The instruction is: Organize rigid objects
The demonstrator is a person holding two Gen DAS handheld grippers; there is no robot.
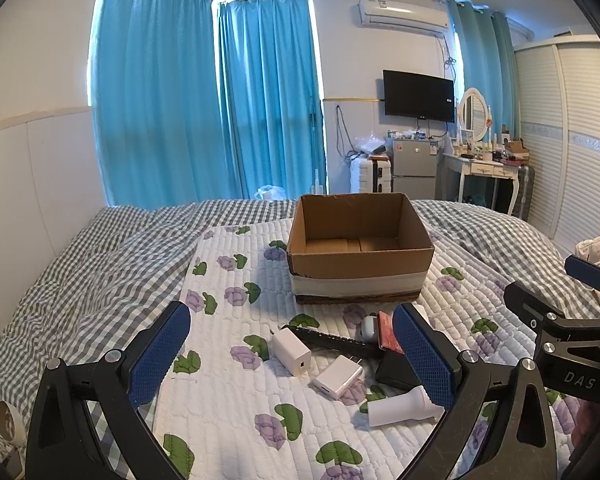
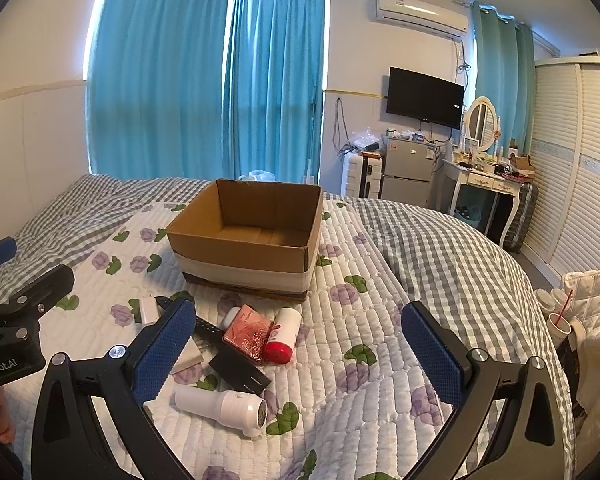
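Both grippers are held wide apart and empty above the quilt on the bed: the left gripper over the left part of the cluster of rigid objects, the right gripper over its right part. Nearest lies the white handheld device, on its side; it is judged a light, smooth plastic cylinder that may roll, and is best taken across its narrower handle. Just beyond it lies a flat black block, stiff and low, to be pinched across its short edges. To the left, two white chargers are seen; they are judged light, hard and slightly slippery, and the flat opposing faces offer the surest hold. A long black remote-like bar lies behind them, to be gripped at mid-length. Further on, a red patterned box touches a white bottle with red cap, which lies on its side; the bottle is likely to roll and should be closed upon across its body. Farthest, the open cardboard box stands upright on the quilt and appears empty; its thin walls are judged easily dented, and the soft bedding beneath gives little support.
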